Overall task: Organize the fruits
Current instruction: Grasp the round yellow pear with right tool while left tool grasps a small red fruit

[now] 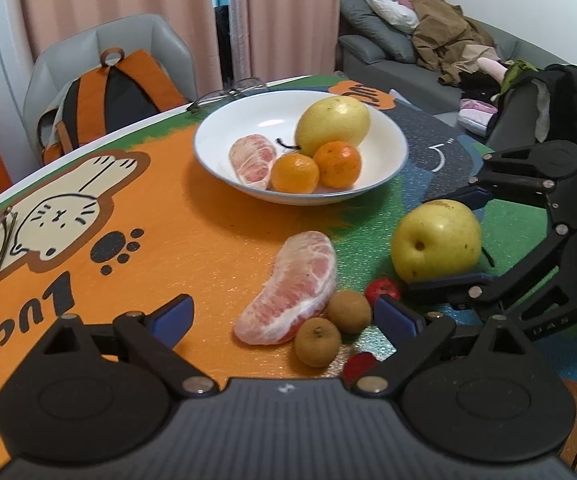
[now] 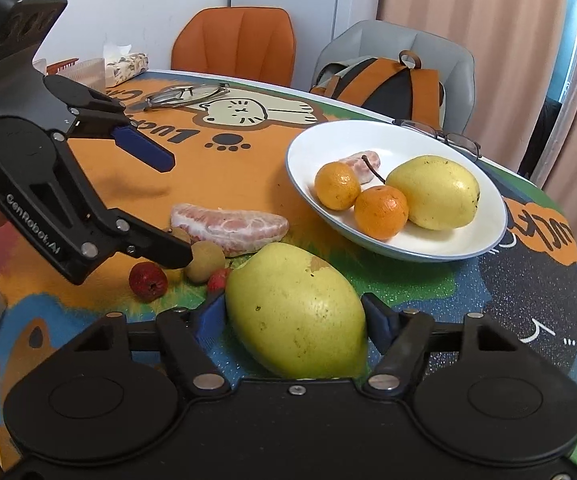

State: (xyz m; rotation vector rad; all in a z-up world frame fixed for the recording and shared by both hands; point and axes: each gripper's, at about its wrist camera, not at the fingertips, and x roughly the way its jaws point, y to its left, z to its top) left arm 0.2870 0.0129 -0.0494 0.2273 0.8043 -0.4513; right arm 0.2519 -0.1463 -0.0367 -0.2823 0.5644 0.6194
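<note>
Right gripper [image 2: 294, 314], fingers spread to either side of the loose yellow pear [image 2: 296, 312]: the blue pads sit at the fruit's flanks, and whether they already press on the skin cannot be told from either view. The pear appears to rest on the printed table mat [image 1: 208, 232], near the white bowl [image 1: 208, 152] but outside it.

Left gripper [image 1: 284, 316], jaws wide apart and holding nothing, low over the mat with the loose pomelo segment [image 1: 292, 292] and two brown longans [image 1: 332, 328] between its fingers; two small red fruits [image 2: 148, 282] lie just beside them.

Bowl contents: a second pear [image 1: 334, 124], two mandarins [image 1: 316, 168] and a second pomelo segment [image 1: 250, 160].

Step in hand, as judged: securing the loose pear for transfer to the bowl. The next move calls for a firm but gentle closure on the wide, smooth fruit, a lift, and a set-down in the bare part of the bowl, beside the mandarins. The left gripper seems placed to take the pomelo segment afterwards.
</note>
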